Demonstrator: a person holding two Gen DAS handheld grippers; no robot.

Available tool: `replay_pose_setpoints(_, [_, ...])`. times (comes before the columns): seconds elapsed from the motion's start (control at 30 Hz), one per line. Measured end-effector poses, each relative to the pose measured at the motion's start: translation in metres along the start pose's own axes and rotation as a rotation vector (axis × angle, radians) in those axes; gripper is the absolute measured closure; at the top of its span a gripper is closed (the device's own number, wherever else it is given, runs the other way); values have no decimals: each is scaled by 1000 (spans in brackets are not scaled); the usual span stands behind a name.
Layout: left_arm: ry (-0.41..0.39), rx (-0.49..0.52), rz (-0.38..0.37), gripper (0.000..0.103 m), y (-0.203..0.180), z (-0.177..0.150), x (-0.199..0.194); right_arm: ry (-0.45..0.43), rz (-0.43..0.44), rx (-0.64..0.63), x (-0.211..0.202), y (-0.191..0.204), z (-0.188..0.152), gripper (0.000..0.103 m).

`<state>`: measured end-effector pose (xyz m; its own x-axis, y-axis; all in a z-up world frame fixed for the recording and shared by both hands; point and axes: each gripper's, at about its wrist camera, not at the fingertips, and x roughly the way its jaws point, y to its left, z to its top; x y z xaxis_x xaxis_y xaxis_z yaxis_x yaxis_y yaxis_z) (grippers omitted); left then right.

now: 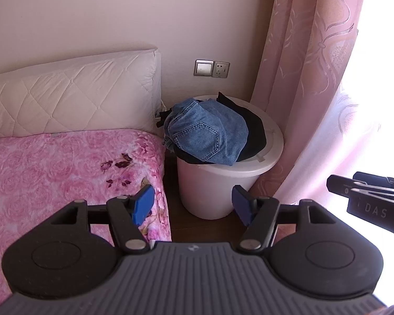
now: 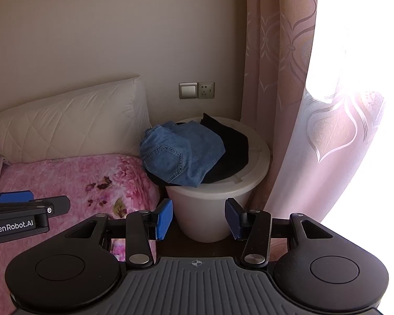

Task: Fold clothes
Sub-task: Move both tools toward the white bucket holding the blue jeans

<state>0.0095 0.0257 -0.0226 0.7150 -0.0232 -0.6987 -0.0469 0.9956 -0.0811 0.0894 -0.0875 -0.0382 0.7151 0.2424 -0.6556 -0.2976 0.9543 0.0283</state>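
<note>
Two grippers hang side by side above the bed's right edge, both pointed at the bucket in the corner. Farthest left, a quilted cream pillow point(image 1: 73, 92) with diamond stitching leans against the wall, and below it lies a soft pink blanket point(image 1: 65, 170) printed with roses and a few dark sprigs; its right edge rolls down toward a narrow strip of dark wood floor point(image 1: 176, 225). The left gripper point(image 1: 193, 204) has its jaws spread wide, blue ribbed pads point(image 1: 143, 204) holding nothing, with the gap between them framing the bed's edge and the bucket's base. Across that strip stands a smooth, round white plastic bucket point(image 1: 205, 186), close beside the bed. Blue jeans point(image 1: 205, 134) are heaped on its top, a stitched back pocket facing up, spilling over the rim toward the bed, with a black garment point(image 1: 252, 128) bunched under and behind them. The right gripper point(image 2: 198, 218) is likewise wide open and empty, short of the bucket. A wall switch and socket point(image 1: 212, 68) sit above the bucket. On the right, a pink patterned curtain point(image 1: 307, 78) falls in long folds just beside the bucket, backlit and washed out.
</note>
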Motion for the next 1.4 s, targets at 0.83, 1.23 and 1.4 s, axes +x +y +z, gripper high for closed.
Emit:
replay_pose_setpoints(0.83, [41, -12, 12, 41, 37, 21, 30, 54, 29, 22, 40, 16, 16, 55])
replay_pose_setpoints(1.23, [134, -62, 7, 41, 40, 24, 64, 155, 88, 73, 80, -1, 19, 55])
replay_pose_setpoints(1.4, [128, -60, 14, 45, 38, 29, 75, 158, 106, 69, 96, -5, 28, 55])
